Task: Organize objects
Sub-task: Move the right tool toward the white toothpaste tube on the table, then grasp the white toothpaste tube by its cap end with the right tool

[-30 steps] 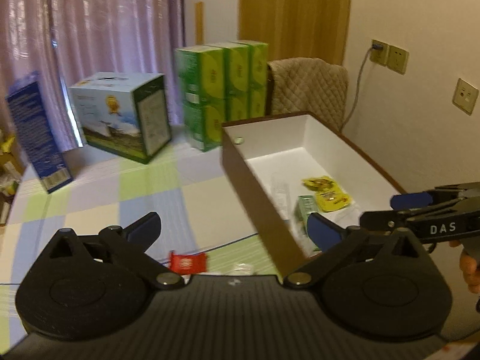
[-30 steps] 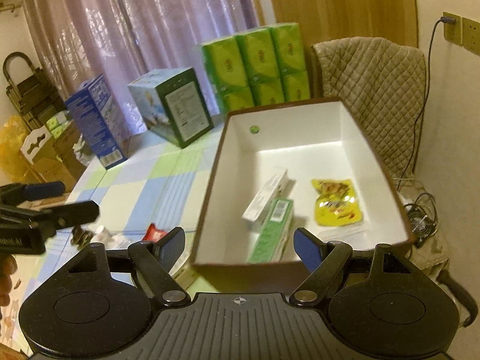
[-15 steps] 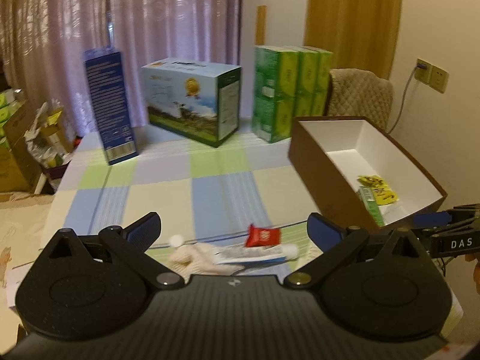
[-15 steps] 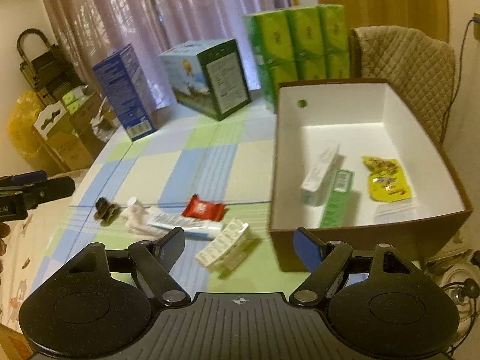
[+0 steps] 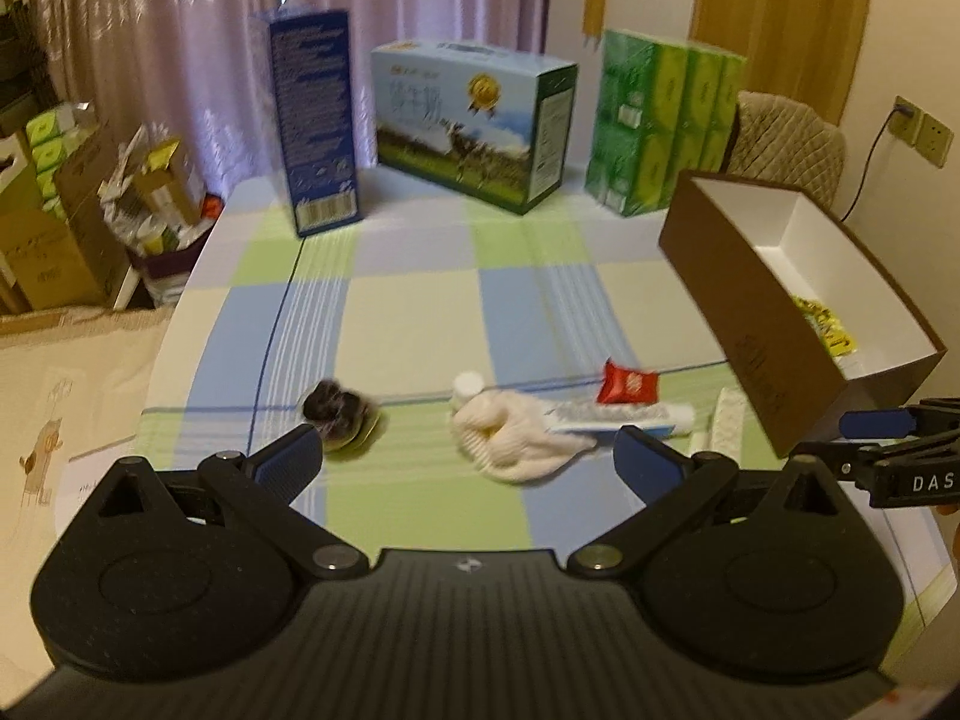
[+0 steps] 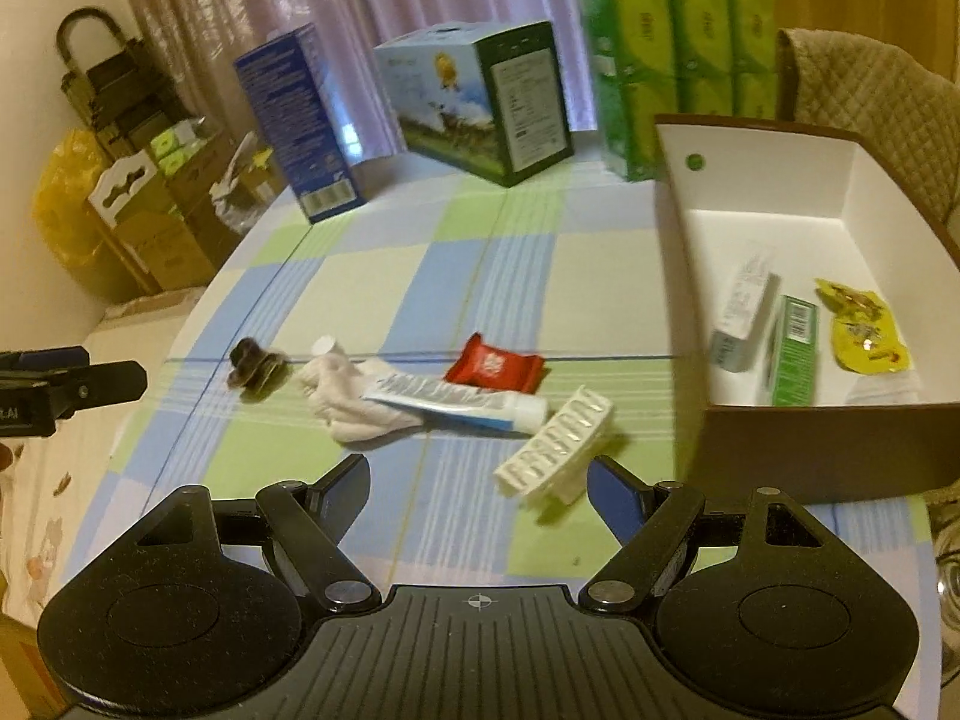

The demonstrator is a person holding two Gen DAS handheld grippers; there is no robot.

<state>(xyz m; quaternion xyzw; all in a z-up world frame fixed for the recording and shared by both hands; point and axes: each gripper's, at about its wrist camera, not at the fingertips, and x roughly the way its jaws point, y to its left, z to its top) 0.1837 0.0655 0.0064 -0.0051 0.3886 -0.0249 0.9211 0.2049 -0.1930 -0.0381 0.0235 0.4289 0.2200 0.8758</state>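
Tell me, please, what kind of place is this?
Probably a room in a home: a table with a checked cloth, a padded chair, purple curtains, and cardboard boxes piled on the floor.

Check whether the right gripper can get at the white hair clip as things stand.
Probably yes. The right gripper is open and empty, and the hair clip lies on the tablecloth just ahead of it, clear of the box, with only the toothpaste close behind.

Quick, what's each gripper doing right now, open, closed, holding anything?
Left gripper: open, holding nothing, above the checked tablecloth.
Right gripper: open, holding nothing, just short of the white plastic hair claw.
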